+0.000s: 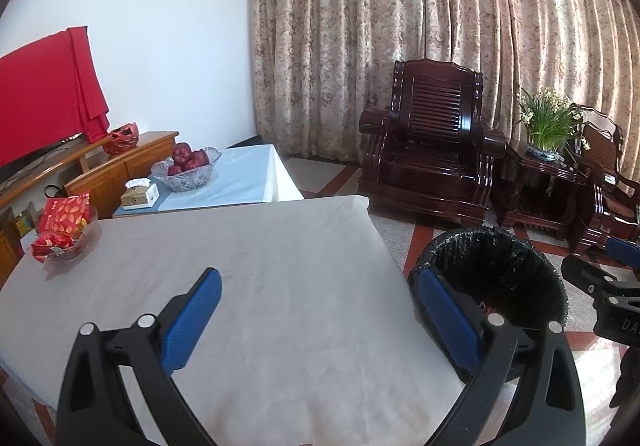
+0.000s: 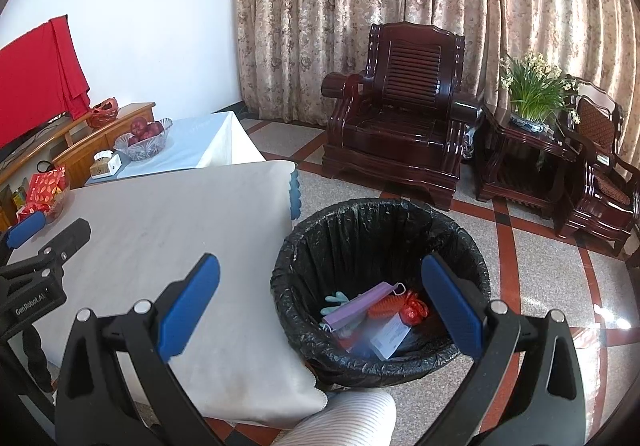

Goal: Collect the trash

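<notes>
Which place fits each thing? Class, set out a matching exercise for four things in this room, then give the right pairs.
Things:
1. apples
2. purple box
3. flowering plant
4. tissue box

Places:
A. on the dark wooden side table
B. in the black-lined trash bin
C. in the glass bowl
D. on the blue-topped table beside the glass bowl

Pairs: 1-C, 2-B, 3-A, 4-D
</notes>
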Motion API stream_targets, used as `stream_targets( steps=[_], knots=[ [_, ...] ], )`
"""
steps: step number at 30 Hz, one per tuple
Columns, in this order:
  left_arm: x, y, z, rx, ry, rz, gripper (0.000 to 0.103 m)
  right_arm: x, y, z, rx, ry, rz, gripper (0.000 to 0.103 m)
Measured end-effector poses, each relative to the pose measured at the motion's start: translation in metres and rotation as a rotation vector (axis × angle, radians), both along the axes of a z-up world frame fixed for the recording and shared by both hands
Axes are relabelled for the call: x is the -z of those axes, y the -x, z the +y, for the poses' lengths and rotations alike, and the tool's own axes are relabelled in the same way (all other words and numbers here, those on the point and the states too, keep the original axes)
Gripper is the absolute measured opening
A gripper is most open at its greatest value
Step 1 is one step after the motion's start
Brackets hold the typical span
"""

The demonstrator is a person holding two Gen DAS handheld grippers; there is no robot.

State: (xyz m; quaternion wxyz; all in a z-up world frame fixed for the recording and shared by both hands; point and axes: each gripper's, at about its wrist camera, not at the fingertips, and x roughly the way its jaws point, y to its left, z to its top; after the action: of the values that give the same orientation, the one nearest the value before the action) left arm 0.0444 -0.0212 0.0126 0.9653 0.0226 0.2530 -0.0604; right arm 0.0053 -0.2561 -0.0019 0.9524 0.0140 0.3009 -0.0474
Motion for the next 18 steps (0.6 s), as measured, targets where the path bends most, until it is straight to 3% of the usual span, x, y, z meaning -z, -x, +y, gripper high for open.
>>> stream_targets(
  steps=[18],
  knots=[
    [0.0045, -0.0026, 0.0015, -0.004, -0.003, 0.003, 0.097, 0.0009, -0.0006, 0.0008, -0.001, 0.002, 0.001, 0.098]
  ],
)
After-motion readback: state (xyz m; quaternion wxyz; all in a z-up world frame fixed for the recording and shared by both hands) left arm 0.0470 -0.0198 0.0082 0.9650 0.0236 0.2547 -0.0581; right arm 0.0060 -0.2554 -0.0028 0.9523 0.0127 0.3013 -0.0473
